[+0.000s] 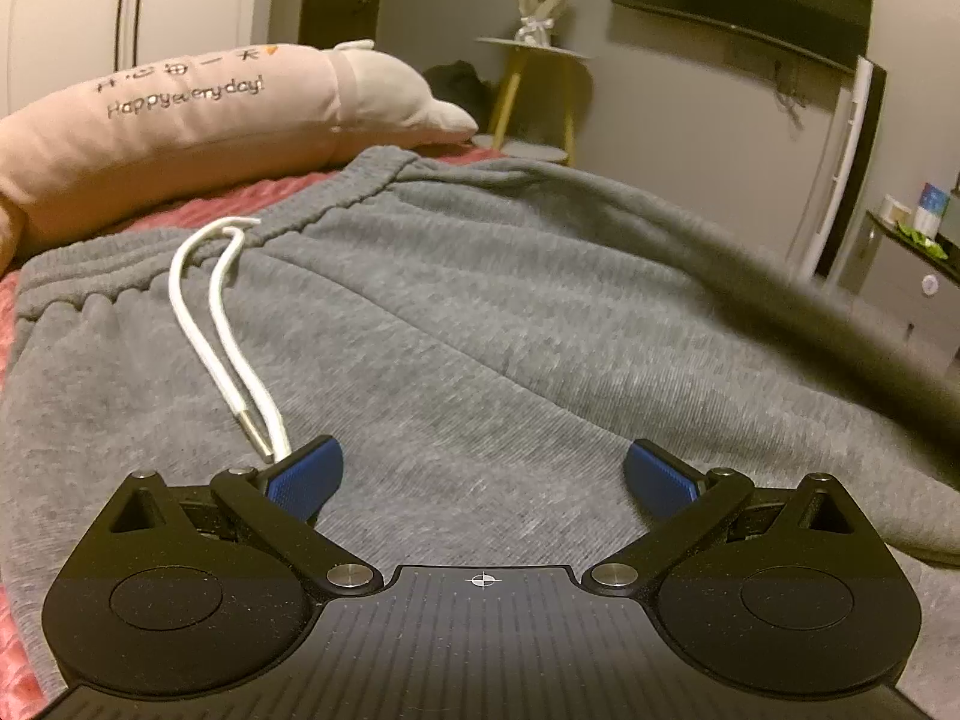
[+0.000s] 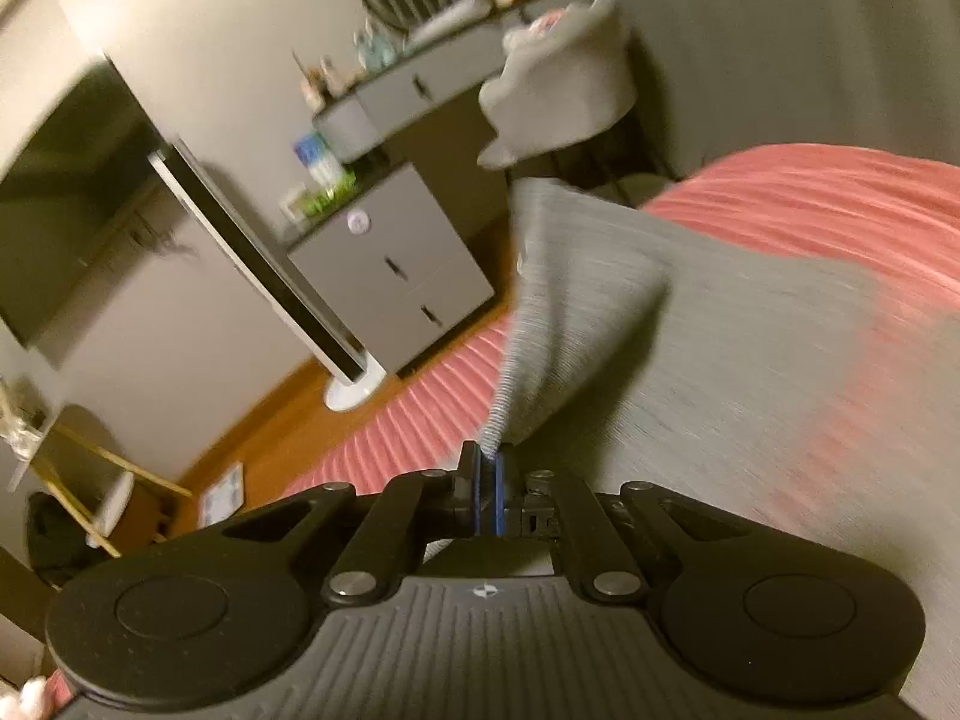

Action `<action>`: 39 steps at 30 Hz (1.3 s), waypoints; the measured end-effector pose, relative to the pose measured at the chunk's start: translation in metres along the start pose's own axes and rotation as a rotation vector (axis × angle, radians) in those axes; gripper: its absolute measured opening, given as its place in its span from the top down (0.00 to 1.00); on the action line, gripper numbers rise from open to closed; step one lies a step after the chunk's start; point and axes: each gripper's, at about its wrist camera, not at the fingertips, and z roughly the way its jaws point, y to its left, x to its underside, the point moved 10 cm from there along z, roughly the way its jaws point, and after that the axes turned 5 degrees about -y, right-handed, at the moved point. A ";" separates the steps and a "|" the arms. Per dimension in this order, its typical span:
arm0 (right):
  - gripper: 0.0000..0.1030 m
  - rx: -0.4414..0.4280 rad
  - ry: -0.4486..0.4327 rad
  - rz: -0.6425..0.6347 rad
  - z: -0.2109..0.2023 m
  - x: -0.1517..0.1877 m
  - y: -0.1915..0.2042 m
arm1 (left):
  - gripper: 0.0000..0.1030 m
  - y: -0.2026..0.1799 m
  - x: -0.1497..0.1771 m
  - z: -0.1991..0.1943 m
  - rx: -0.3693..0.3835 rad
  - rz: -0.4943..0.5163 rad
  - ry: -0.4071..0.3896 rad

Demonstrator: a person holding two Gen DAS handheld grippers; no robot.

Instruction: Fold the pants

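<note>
Left gripper (image 1: 483,477) tilts down over the pants (image 1: 480,312), jaws spread, empty. Right gripper (image 2: 489,480), rolled sideways, has its jaws pinching a lifted pants fold.

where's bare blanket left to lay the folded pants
Free: the pink blanket beyond the grey pants, and a strip between them and the floor. Crowded: the long pillow lies close behind the waistband; the drawstring trails by the left tongs.
</note>
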 end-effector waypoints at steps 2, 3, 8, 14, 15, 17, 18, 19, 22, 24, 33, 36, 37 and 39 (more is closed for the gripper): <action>0.95 0.056 0.051 0.001 -0.024 0.035 -0.034 | 0.00 0.001 0.000 -0.003 0.005 -0.009 -0.002; 0.95 0.118 0.075 0.005 -0.033 0.052 -0.056 | 0.00 0.002 0.000 -0.005 0.009 -0.014 -0.001; 0.78 0.177 -0.024 -0.038 -0.042 0.016 -0.085 | 0.00 0.001 0.001 -0.012 0.011 -0.012 0.005; 0.40 0.130 -0.068 -0.174 -0.004 0.013 -0.071 | 0.00 -0.003 0.005 -0.009 -0.014 0.031 0.002; 0.40 0.133 -0.057 -0.174 0.004 0.016 -0.070 | 0.00 -0.003 0.005 -0.009 -0.014 0.032 0.000; 0.41 0.167 -0.080 -0.203 0.015 0.016 -0.071 | 0.00 -0.003 0.006 -0.009 -0.014 0.032 -0.002; 0.42 0.172 -0.104 -0.224 0.017 0.014 -0.071 | 0.00 -0.003 0.006 -0.009 -0.014 0.032 -0.003; 0.47 0.170 -0.121 -0.226 0.019 0.012 -0.073 | 0.00 -0.003 0.006 -0.009 -0.014 0.033 -0.003; 0.94 0.122 -0.124 -0.114 0.020 0.008 -0.084 | 0.00 -0.002 0.003 -0.010 -0.013 0.025 -0.001; 0.94 0.086 -0.120 0.010 0.018 0.003 -0.097 | 0.00 -0.002 -0.007 -0.017 -0.003 -0.018 -0.019; 0.89 0.069 -0.124 0.158 0.021 -0.001 -0.126 | 0.06 -0.040 -0.109 -0.010 0.259 -0.049 -0.096; 0.89 0.044 -0.113 0.215 0.019 0.000 -0.132 | 0.45 -0.046 -0.122 0.037 0.290 -0.129 0.065; 0.89 0.036 -0.110 0.233 0.021 0.000 -0.133 | 0.47 -0.047 -0.122 0.054 0.292 -0.158 0.130; 0.89 0.026 -0.114 0.250 0.018 0.001 -0.135 | 0.49 -0.049 -0.121 0.081 0.310 -0.207 0.209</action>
